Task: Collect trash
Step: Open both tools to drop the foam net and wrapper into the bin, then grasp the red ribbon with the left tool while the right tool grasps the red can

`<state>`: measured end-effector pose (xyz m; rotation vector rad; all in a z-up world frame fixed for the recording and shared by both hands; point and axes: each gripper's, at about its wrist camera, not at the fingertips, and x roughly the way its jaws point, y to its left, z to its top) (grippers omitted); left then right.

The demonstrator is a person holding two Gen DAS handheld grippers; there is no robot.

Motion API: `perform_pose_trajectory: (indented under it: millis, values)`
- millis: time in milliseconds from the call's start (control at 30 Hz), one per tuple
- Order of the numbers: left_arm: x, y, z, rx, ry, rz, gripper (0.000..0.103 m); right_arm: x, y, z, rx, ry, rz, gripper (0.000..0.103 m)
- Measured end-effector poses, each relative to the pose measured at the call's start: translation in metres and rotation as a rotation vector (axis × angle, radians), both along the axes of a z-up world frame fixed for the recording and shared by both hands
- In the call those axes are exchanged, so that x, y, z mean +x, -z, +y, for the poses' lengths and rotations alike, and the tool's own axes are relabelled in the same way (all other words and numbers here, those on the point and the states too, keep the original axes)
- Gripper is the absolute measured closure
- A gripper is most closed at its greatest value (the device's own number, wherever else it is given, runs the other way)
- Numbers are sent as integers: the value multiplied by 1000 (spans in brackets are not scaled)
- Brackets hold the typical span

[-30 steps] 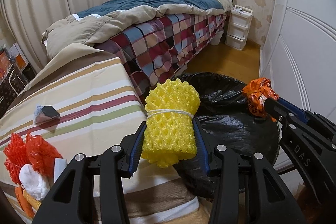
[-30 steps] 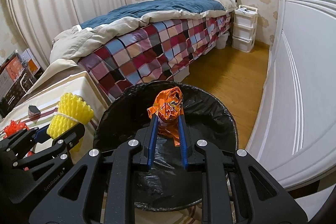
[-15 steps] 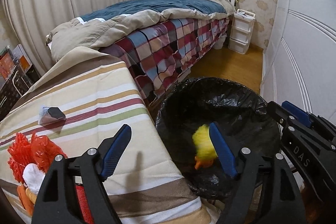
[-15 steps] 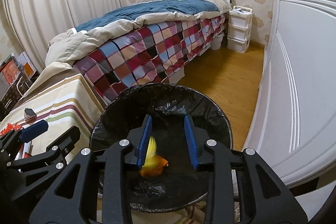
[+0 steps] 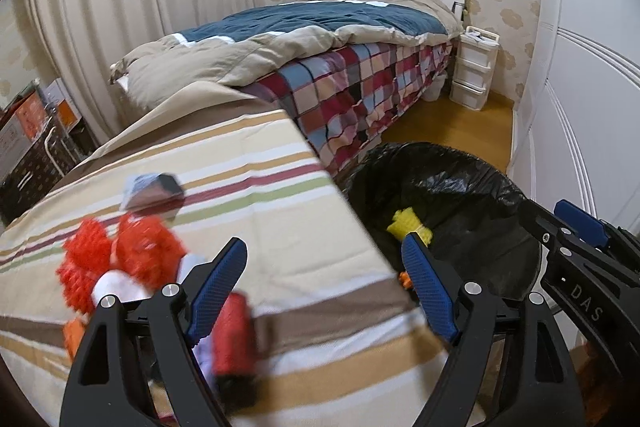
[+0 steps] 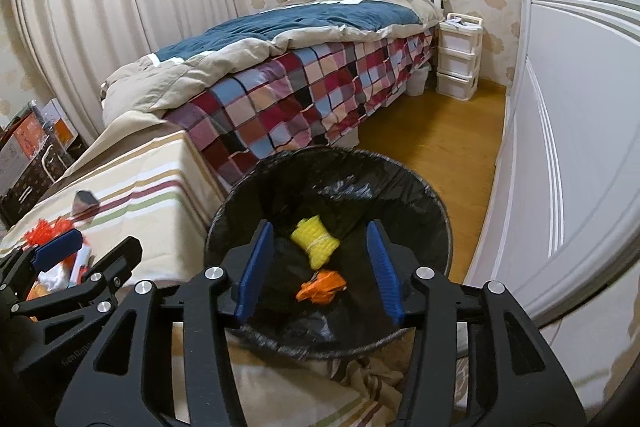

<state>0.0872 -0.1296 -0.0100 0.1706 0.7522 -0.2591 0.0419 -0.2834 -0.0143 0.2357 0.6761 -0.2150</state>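
A bin lined with a black bag [image 6: 224, 219] stands beside the striped table [image 5: 260, 187]. A yellow foam net [image 6: 316, 241] and a crumpled orange wrapper [image 6: 322, 285] lie inside it. My right gripper [image 6: 320, 231] hovers over the bin, jaws opening, nothing between them. My left gripper [image 5: 324, 251] hangs over the table's edge, jaws opening too and empty. Red foam nets [image 5: 120, 255], white scraps and a red roll [image 5: 234, 335] lie on the table by its left finger. A small grey and black scrap [image 5: 154, 189] lies farther back.
A bed with a checked blanket [image 6: 304, 87] runs behind the table and bin. White wardrobe doors [image 6: 560, 147] line the right side. A white drawer unit [image 6: 458, 57] stands by the headboard. Boxes [image 6: 28, 147] are stacked at far left. Wooden floor [image 6: 440, 139] lies between bed and wardrobe.
Both grippers let go: the yellow foam net and the orange wrapper dropped into the bin. The left gripper then swung left over the table, toward the red nets.
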Motion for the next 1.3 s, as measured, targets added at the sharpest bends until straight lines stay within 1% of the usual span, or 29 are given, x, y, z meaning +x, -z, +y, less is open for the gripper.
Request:
perform_pose_trajectory:
  millis: [233,333,633,867,1033,1200,1267,1300]
  values:
    - [-26,0,36,-5,-43,-5,23,-23,2,29,6,-37,13,54]
    - [-36,0,56,-4,-76,-7,23,-31,2,43,2,-58,16,53]
    - [-57,2,101,2,-147,-11,23,-51,3,74,-3,-103,30,53]
    - [-69,14,134,-6,-208,23,23,-63,7,93,-5,-139,45,53]
    - [-70,21,150,-28,-227,59,23,-67,9,106,-19,-164,53,52]
    - [-72,25,151,-37,-210,86,23,-66,11,115,-27,-179,60,51]
    - [-71,26,149,-31,-196,92,23,-66,11,117,-33,-181,62,45]
    - [-71,27,148,-27,-191,94,25,-65,11,118,-36,-181,61,45]
